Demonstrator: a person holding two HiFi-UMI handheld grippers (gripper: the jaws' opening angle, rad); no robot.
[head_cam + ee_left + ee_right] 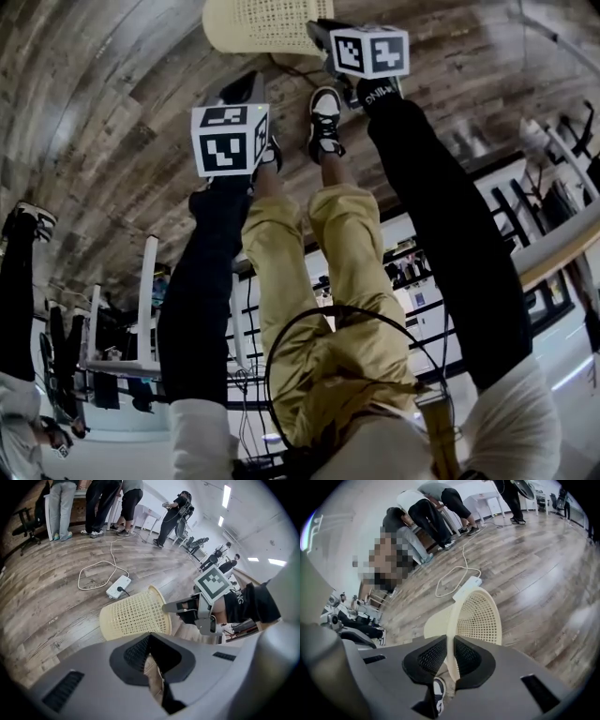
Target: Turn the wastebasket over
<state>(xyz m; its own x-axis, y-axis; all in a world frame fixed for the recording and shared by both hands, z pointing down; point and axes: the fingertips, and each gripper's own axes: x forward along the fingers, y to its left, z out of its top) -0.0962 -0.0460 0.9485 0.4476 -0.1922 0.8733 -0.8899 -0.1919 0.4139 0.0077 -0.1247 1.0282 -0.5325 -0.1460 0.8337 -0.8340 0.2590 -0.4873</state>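
The cream lattice wastebasket lies tilted on its side on the wooden floor, its open rim toward the right gripper. In the right gripper view the basket has its thin rim pinched between the two black pads, so my right gripper is shut on it. From the left gripper view the right gripper meets the rim's upper edge. My left gripper hangs short of the basket, jaws together with nothing between them. In the head view the basket, right gripper and left gripper show at the top.
A white power strip with a looping cable lies on the floor just beyond the basket. Several people stand by tables at the far wall. My own shoes are close to the basket. A white table stands to the left.
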